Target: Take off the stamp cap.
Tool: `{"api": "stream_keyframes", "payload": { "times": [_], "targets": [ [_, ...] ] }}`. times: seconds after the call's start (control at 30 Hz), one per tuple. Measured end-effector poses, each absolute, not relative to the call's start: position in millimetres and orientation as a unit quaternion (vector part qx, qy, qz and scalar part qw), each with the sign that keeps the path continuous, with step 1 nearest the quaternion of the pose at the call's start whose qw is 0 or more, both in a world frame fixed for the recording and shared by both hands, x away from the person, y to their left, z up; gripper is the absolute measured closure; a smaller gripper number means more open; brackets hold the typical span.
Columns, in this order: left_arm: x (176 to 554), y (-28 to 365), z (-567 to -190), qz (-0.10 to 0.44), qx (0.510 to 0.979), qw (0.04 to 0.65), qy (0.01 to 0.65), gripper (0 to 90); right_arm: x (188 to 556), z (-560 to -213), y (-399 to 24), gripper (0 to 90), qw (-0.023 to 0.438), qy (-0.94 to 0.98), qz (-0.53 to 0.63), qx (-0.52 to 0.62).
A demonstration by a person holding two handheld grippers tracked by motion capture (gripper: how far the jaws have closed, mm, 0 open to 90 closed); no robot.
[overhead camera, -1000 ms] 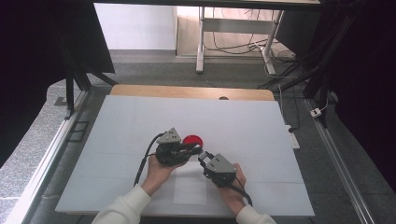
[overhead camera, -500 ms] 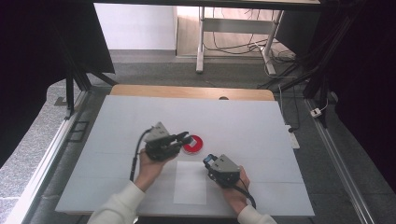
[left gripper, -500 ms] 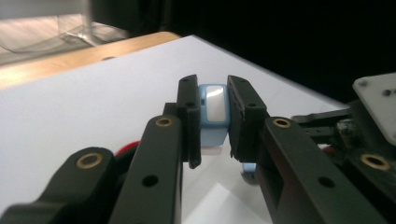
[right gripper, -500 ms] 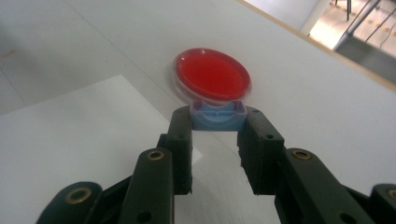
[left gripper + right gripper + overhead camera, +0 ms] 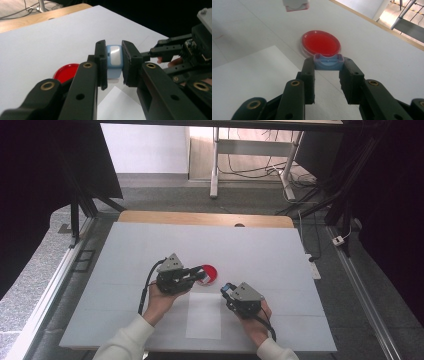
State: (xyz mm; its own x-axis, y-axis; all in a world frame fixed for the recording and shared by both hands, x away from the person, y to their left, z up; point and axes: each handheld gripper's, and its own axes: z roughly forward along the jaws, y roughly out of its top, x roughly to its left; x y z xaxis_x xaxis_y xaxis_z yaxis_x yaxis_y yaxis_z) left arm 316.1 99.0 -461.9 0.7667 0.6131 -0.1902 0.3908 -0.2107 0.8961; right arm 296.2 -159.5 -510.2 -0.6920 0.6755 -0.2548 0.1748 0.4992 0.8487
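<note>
Left gripper view: the left gripper (image 5: 114, 65) pinches a blue-and-white piece (image 5: 113, 58); the right gripper (image 5: 327, 73) pinches a blue cap (image 5: 328, 62) near the red dish (image 5: 320, 43).

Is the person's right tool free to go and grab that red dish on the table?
Probably not yet: the right tool is already shut on a small blue piece. The path to the red dish just ahead looks open, but it would have to let go first.

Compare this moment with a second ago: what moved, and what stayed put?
The two tongs drew apart: left tongs shifted left over the round red dish, right tongs slid right and nearer the person. Each is clamped on a pale blue plastic piece as before; the dish kept its place.
</note>
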Motion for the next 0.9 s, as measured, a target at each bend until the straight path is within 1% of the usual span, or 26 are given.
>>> {"api": "stream_keyframes", "payload": {
  "times": [0.2,0.37,0.77,0.9],
  "targets": [
    [315.8,95.7,-465.4,0.094,0.778,0.531,0.322,75.6,297.3,-508.3,-170.1,66.0,0.289,0.810,0.433,0.269],
    [317.1,94.7,-471.0,0.085,0.782,0.524,0.326,75.5,296.6,-507.1,-180.1,65.9,0.273,0.810,0.441,0.274],
    [319.0,102.6,-471.2,0.084,0.780,0.525,0.330,75.4,288.5,-507.4,-203.4,65.7,0.247,0.812,0.452,0.274],
    [319.6,105.9,-470.6,0.086,0.777,0.528,0.332,75.4,282.4,-508.2,-211.4,65.7,0.250,0.813,0.449,0.273]
  ]
}}
